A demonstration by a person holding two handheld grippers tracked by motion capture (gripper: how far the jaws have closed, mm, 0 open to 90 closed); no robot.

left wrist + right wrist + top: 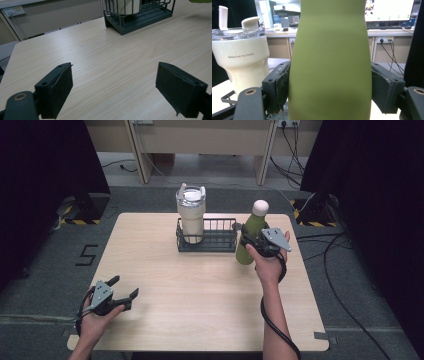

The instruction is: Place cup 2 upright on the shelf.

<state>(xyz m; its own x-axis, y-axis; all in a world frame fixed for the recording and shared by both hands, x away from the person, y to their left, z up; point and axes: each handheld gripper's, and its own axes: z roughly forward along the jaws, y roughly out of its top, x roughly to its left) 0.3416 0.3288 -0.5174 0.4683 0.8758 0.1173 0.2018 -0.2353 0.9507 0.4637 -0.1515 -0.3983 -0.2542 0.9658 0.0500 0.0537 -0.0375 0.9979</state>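
Jaws, left gripper (119,292): released, spread wide, nothing between them; held over the near left corner of the desk, well apart from every container.
Jaws, right gripper (248,238): clenched on the green bottle (248,240), one pad (283,86) pressed to each side of its body.

Containers, left to right:
- Wire basket (220,240), dark, rectangular, at the far middle of the desk. Holds one item in its left end; its right end is bare.
- Cream tumbler (191,215), upright in the basket's left end, with a clear lid, a straw and the print "Selected For Daily." on its side. Contents cannot be told.
- Green bottle, white cap, upright, just right of the basket; whether its base touches the desk cannot be told. Contents not visible.

Surface: desk (165,285), pale wood grain, rounded corners.

Room: grey carpet floor; a "5" mark (86,255) on it left of the desk; black curtains at both sides; cables (345,285) across the floor at right; wooden furniture legs beyond the far edge.
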